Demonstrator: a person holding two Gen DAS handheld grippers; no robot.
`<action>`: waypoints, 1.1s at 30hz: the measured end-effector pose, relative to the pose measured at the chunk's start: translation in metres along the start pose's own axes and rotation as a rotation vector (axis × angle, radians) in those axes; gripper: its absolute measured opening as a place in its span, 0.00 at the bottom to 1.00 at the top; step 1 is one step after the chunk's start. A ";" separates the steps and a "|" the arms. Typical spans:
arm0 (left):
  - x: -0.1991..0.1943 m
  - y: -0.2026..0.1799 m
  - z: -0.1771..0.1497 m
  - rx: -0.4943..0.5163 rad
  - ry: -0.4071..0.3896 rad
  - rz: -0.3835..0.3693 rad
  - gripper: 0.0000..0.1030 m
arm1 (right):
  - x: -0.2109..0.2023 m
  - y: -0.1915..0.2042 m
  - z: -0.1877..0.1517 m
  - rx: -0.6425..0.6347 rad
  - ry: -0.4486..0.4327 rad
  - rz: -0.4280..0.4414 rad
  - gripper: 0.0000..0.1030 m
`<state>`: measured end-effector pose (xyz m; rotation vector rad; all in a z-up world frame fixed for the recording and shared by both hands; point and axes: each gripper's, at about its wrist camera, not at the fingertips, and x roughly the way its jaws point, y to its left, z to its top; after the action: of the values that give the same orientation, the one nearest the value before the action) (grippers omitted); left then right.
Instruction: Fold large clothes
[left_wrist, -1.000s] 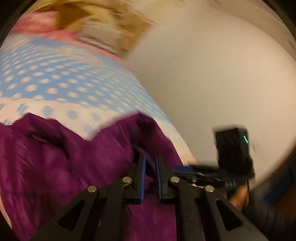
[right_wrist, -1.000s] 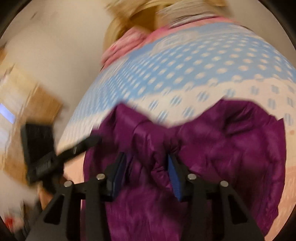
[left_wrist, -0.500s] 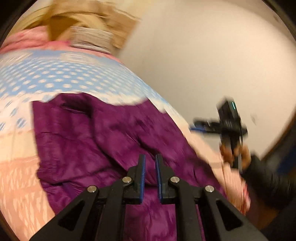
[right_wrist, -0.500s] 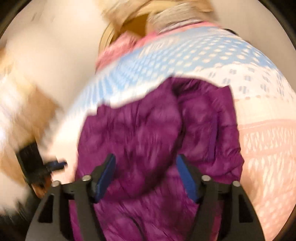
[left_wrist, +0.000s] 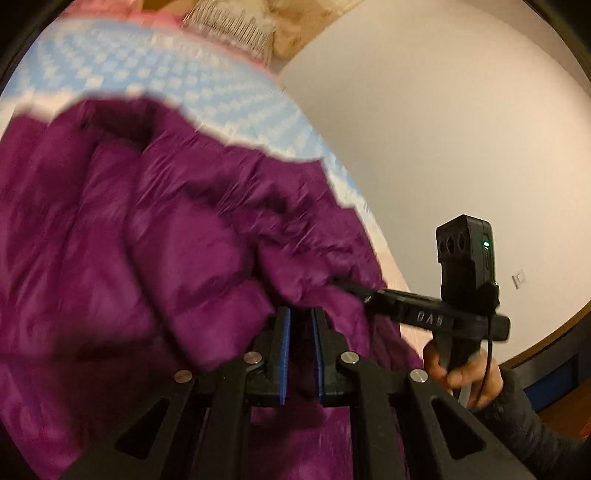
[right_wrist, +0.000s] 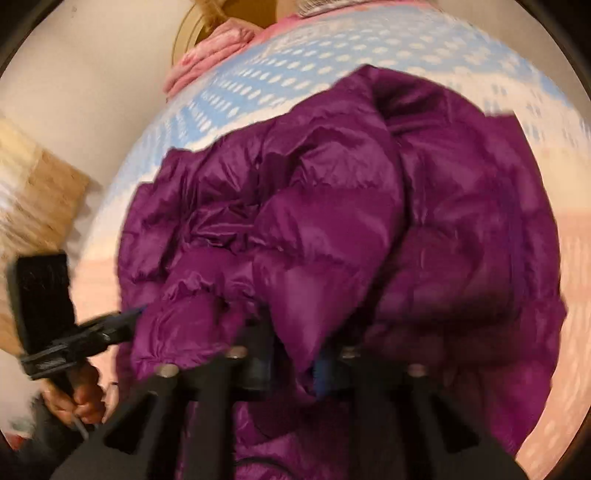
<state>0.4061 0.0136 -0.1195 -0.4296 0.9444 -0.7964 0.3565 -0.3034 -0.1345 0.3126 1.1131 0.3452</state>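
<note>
Right wrist view: the right gripper (right_wrist: 291, 363) has just been closing and is now pinching a fold of the shiny purple quilted puffer jacket (right_wrist: 332, 221). Left gripper (left_wrist: 300, 325) is clamping the jacket's edge too, probably so both can be lifting that side over into a fold.

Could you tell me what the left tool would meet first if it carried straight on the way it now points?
Most likely the purple puffer jacket: the left tool points down into its bunched folds, which fill the view right past the fingertips. The patterned bedcover lies beyond, though blur makes depth uncertain.
</note>
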 end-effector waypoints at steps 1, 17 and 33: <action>-0.003 -0.006 0.005 0.032 -0.035 0.007 0.10 | -0.002 0.006 0.004 -0.026 -0.030 -0.015 0.16; 0.004 0.039 0.036 0.037 -0.142 0.345 0.10 | 0.020 -0.030 0.033 0.020 -0.183 -0.090 0.40; 0.061 -0.006 0.020 0.160 -0.115 0.494 0.09 | 0.032 0.043 0.036 -0.132 -0.189 -0.119 0.54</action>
<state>0.4411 -0.0368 -0.1391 -0.0914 0.8248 -0.3874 0.3970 -0.2535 -0.1275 0.1574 0.9143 0.2766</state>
